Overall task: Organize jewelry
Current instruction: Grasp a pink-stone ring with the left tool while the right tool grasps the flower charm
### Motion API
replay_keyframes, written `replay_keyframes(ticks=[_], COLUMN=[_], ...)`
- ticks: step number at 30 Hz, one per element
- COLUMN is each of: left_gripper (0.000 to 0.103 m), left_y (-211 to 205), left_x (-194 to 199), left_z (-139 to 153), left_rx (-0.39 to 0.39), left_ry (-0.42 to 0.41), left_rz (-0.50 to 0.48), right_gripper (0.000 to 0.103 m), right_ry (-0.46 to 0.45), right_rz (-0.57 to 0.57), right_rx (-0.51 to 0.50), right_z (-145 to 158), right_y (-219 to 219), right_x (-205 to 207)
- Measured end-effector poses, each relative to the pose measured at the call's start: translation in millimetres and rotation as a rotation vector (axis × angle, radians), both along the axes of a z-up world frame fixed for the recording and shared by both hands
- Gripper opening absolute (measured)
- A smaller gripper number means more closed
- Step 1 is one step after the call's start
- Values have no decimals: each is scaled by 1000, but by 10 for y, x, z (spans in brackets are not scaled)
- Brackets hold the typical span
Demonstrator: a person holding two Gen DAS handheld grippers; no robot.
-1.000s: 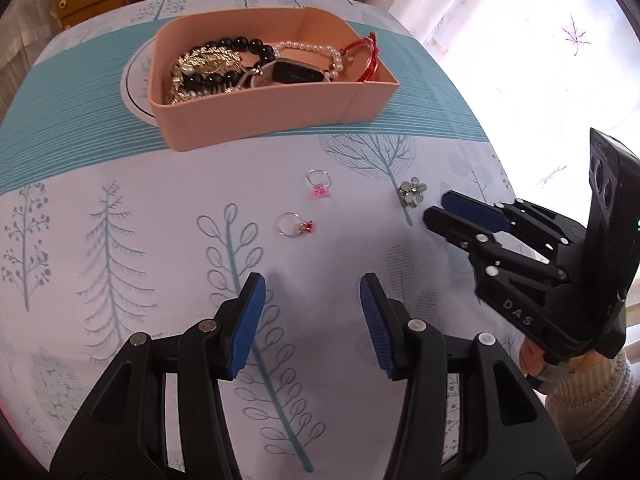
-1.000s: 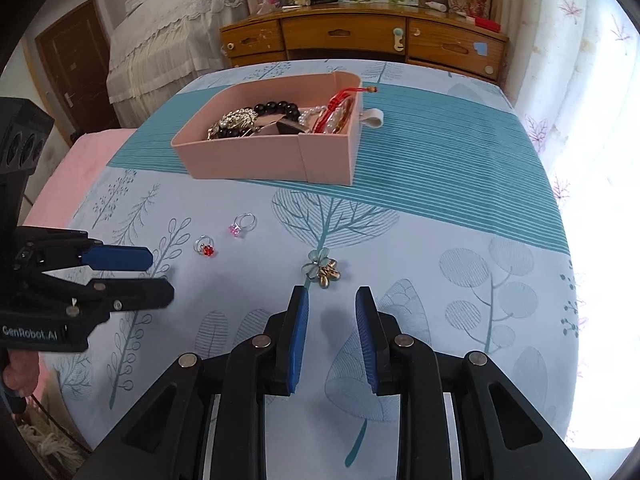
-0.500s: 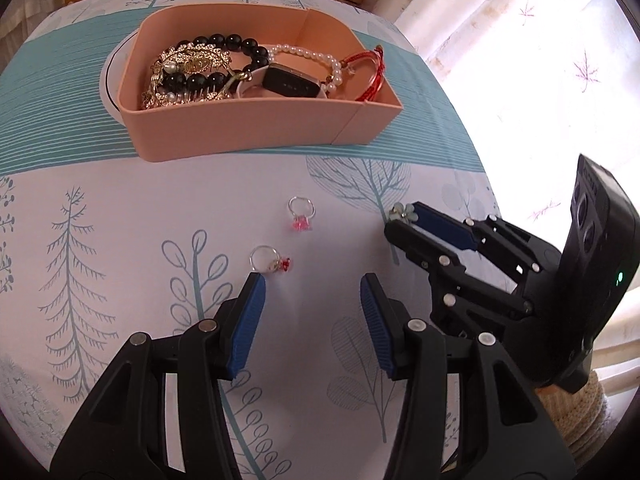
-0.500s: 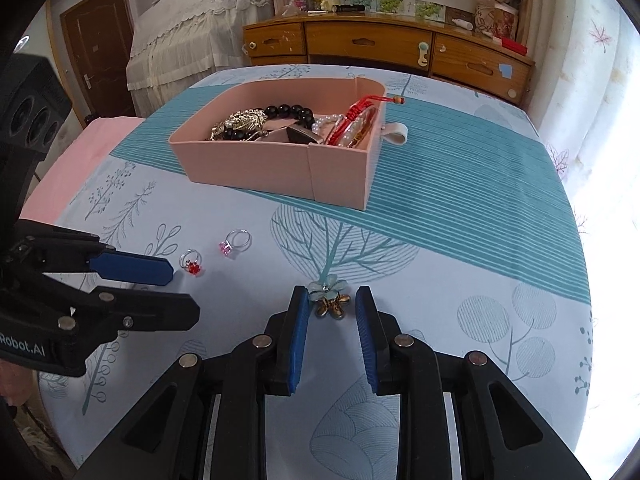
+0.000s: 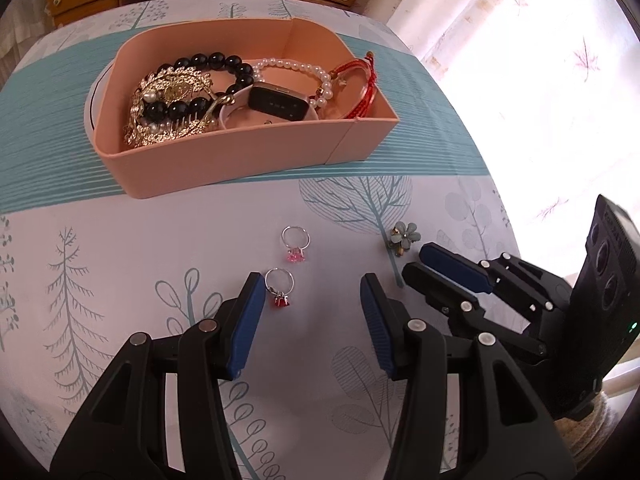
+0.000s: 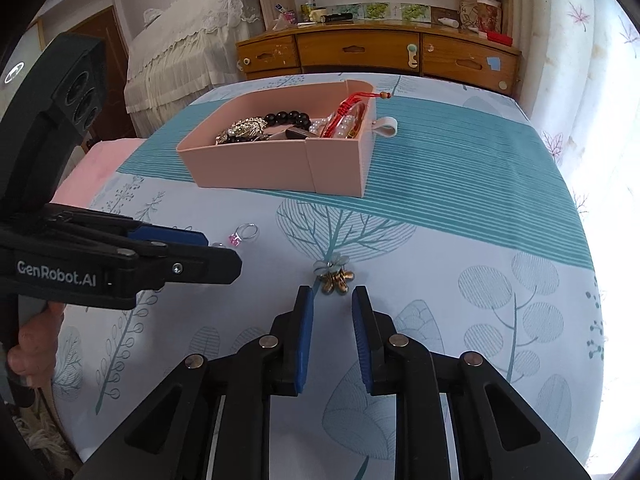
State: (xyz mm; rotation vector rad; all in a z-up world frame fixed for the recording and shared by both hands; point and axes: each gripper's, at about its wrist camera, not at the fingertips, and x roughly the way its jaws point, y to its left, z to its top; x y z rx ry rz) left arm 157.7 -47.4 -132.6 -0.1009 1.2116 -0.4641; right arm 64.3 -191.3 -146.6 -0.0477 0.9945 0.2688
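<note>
Left gripper [image 5: 312,312] spread wide, empty, its left pad just beside the red ring [image 5: 279,289]. Pink ring [image 5: 295,243] lies just beyond on the cloth [image 5: 120,248]. Both look light, thin wire bands with small faceted stones; likely slippery, so pinch across the band. Pink box [image 5: 224,168] behind is stiff card, holding beads, pearls, a gilt comb. Flower brooch [image 6: 334,274] sits just ahead of the right gripper [image 6: 330,320], whose jaws have just been closing, narrow gap, nothing between. Brooch looks delicate; take it by the petal cluster.
</note>
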Motion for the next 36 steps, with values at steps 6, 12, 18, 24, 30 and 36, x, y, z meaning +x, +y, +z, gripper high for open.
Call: replay_keyframes(ticks=[6,12,18,24,30,36], left_gripper=[39,35,15,8,5,5], left_y=[-83,-87,-59,42,103,157], left_x=[-91,-115,-109,-101,-114,-175], left_z=[4,-11,-19,-24,-29,25], left_rx=[76,96,134,96,73,74], left_ry=[-50,-56,-81,-79,-82,-97], left_rz=[-41,-44,-27,-12,6,18], right_gripper=[15,15,15,15,13,6], right_ry=[6,13,12,2,-20,-88], right_rz=[-19,-5,40,69,96,131], right_rx=[30,34,-2,-37,-74,-100], right_z=[-16,-16,-16,-31,-45,52], right_y=[-53,-73,3,117,227,337], right_x=[-26,6,66,151,173,105])
